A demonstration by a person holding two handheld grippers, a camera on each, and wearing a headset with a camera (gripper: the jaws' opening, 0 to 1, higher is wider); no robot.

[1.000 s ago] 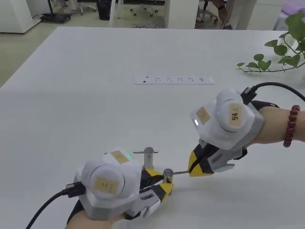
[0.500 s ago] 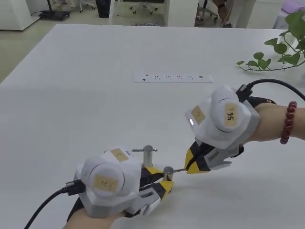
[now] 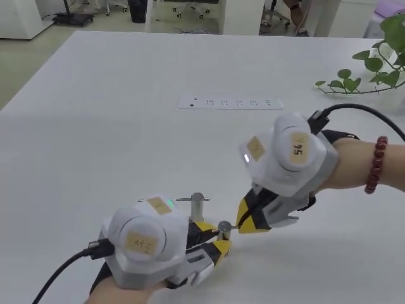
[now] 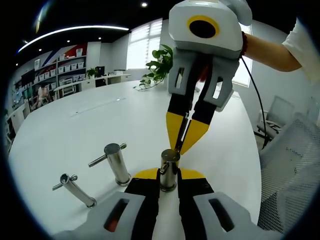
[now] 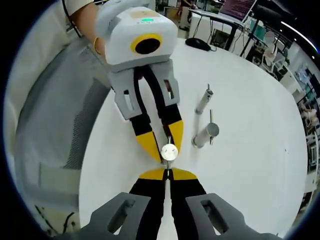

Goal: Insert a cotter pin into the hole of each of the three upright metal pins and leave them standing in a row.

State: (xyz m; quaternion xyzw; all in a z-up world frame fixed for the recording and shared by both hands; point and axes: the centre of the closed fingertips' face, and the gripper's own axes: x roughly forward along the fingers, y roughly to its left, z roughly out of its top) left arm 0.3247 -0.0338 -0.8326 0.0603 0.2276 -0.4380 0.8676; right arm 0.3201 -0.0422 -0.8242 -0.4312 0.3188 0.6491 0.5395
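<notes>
My left gripper [image 3: 214, 239] is shut on an upright metal pin [image 3: 223, 227], low on its shaft [image 4: 169, 170]. From the right, my right gripper [image 3: 243, 223] holds a thin cotter pin [image 5: 168, 165] level, its tip at the head of that metal pin [image 5: 169, 151]. The right gripper [image 4: 182, 145] has its yellow tips nearly touching the pin. Just behind stands a second metal pin [image 3: 197, 205] with a cotter pin through it [image 4: 117, 162]. A third metal pin [image 4: 77, 190] with a cotter pin stands further left.
The white table [image 3: 126, 126] stretches wide around the work. A white power strip [image 3: 231, 103] lies flat beyond the pins. A green plant [image 3: 373, 69] trails over the far right corner. A cable runs from each gripper.
My right gripper has moved left toward the held pin, and less of the cotter pin shows between them. The left gripper and the other pins have stayed put.
</notes>
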